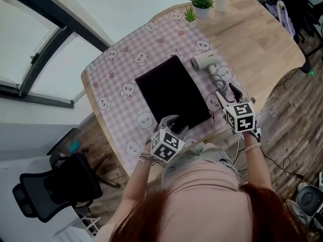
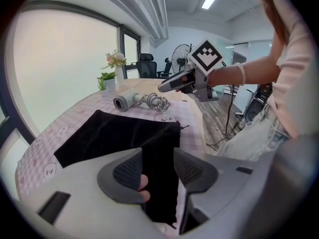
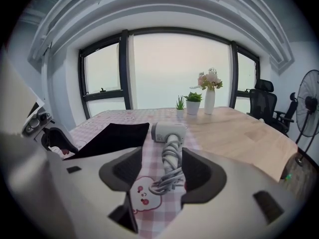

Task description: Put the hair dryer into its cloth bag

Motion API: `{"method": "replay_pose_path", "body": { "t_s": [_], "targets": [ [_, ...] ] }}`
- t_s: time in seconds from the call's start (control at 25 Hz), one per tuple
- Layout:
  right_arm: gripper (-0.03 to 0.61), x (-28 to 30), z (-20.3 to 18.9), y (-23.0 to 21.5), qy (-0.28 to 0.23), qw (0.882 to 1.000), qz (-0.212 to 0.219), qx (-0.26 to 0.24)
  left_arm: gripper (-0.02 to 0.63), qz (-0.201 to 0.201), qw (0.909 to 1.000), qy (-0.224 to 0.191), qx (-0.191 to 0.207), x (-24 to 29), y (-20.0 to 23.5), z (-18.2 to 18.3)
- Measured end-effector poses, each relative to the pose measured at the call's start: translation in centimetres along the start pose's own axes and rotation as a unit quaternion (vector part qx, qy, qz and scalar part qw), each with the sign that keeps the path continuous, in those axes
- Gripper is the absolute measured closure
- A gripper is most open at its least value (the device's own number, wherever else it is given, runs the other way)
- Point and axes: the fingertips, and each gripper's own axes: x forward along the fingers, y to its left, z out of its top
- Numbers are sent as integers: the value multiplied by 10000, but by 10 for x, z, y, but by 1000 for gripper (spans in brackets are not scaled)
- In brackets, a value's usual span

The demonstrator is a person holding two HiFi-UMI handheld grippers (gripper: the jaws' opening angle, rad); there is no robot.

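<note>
Evidently at the reach-in step, with nothing gripped yet and the hair dryer (image 1: 204,61) outside its black cloth bag (image 1: 171,95). Found lying on its side on the pink checked tablecloth (image 1: 126,69) of the wooden table (image 1: 267,39), just beside the bag's far right corner, coiled cord (image 1: 217,77) trailing back toward the person. Bag flat on the cloth, a drawstring end showing at its near right corner; hard to tell which edge is the mouth.

Left hand-held gripper (image 1: 174,121): spread wide, tipped steeply down over the bag's near edge, black cloth filling the gap but squeezed by neither pad. Right hand-held gripper (image 1: 228,94): likewise spread, angled more shallowly, aimed along the cord toward the dryer, coils lined up in the gap with no pad pressing on them. Both forearms reaching in from the near side of the table, the left one over the bag, the right one just off its right edge.

Next, probably: lower the left, close on the top layer alone at the mouth, lift to open it. Then carry the right forward past the loose coils and close on the dryer's handle or barrel. Worth avoiding: a pinch through both layers, sealing the mouth; a grip on cord alone, leaving the dryer dangling.
</note>
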Motion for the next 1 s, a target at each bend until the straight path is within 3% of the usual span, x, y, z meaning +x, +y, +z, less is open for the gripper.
{"method": "replay_pose_path", "body": {
  "t_s": [0.68,1.0],
  "targets": [
    [293,70,-44,-25,821,9966,20,74,433,-339,9990,264,156,30,12,-15],
    [290,93,-48,-26,1032,9946,113,15,437,-559,9979,317,40,37,12,-20]
  ]
}}
